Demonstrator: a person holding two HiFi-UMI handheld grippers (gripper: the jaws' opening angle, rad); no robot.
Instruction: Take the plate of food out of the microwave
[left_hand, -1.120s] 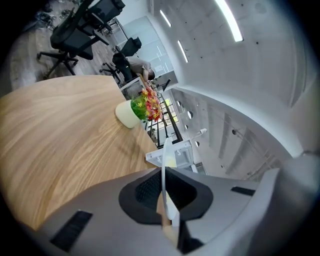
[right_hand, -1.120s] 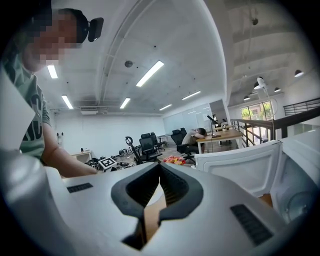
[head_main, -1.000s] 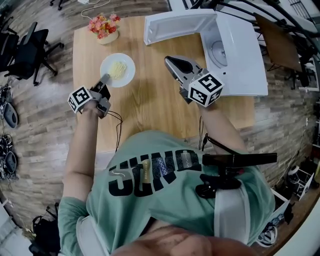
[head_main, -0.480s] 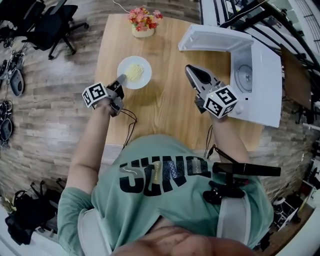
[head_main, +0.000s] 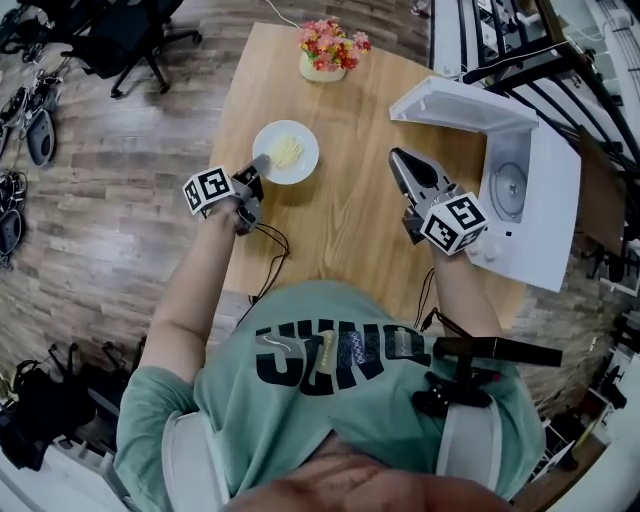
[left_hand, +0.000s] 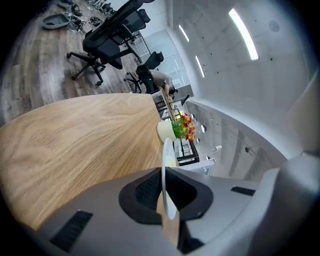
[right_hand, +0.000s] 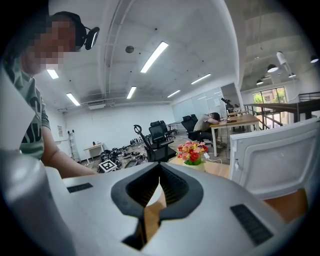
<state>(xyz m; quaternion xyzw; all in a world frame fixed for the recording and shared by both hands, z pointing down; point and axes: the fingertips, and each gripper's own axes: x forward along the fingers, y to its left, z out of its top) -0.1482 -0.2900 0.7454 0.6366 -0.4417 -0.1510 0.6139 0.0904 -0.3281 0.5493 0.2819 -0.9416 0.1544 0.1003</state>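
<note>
The left hand-held gripper (head_main: 258, 165) clamps the thin rim of the round white plate (head_main: 287, 152) of pale yellow food (head_main: 288, 150), over the wood-grain worktop (head_main: 350, 220), well apart from the boxy white microwave (head_main: 535, 200). The right hand-held gripper (head_main: 398, 155) is closed and empty.

The white plate (head_main: 286, 153) is round and carries a small heap of pale yellow food; it sits level over the left part of the wooden counter (head_main: 340, 230), its near rim pinched in the left hand-held gripper (head_main: 258, 165). Well apart from it, the white microwave (head_main: 535, 190) stands at the counter's right edge with its door swung wide open and the glass turntable inside bare.
</note>
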